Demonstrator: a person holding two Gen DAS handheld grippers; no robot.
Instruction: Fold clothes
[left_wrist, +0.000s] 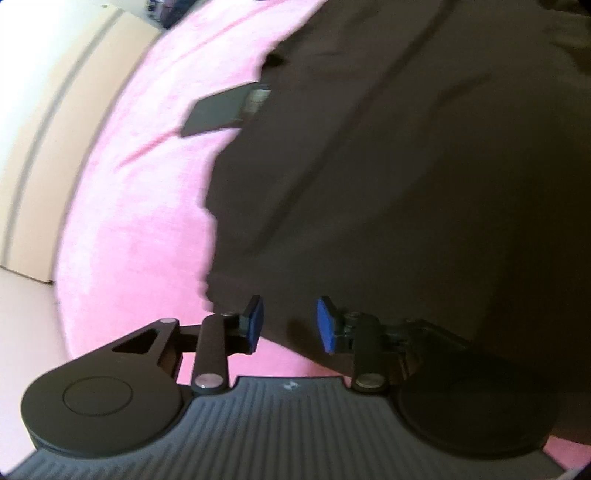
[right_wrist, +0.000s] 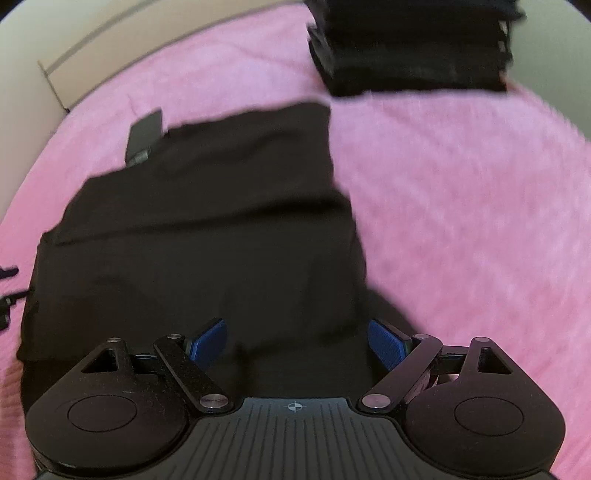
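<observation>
While the dark brown folded cloth garment (right_wrist: 207, 229) lies on the fluffy pink blanket (right_wrist: 461, 221), we see our left claw (left_wrist: 290, 325) and right claw (right_wrist: 295, 347) above it, both released.

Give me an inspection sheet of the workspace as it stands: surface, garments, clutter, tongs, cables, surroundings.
Surface: pink fuzzy blanket, mostly bare to the right of the garment.
Job's things: dark garment lying flat, partly folded; a hang tag sticks out at its far left edge. Stack of folded dark clothes at the far end.
Clutter: nothing seen.
Tongs: left tongs open over the garment's near edge, nothing between the pads. Right tongs wide open above the garment, empty.
Cables: nothing seen.
Surroundings: pale beige wall or panel beyond the blanket; picture blurred.
</observation>
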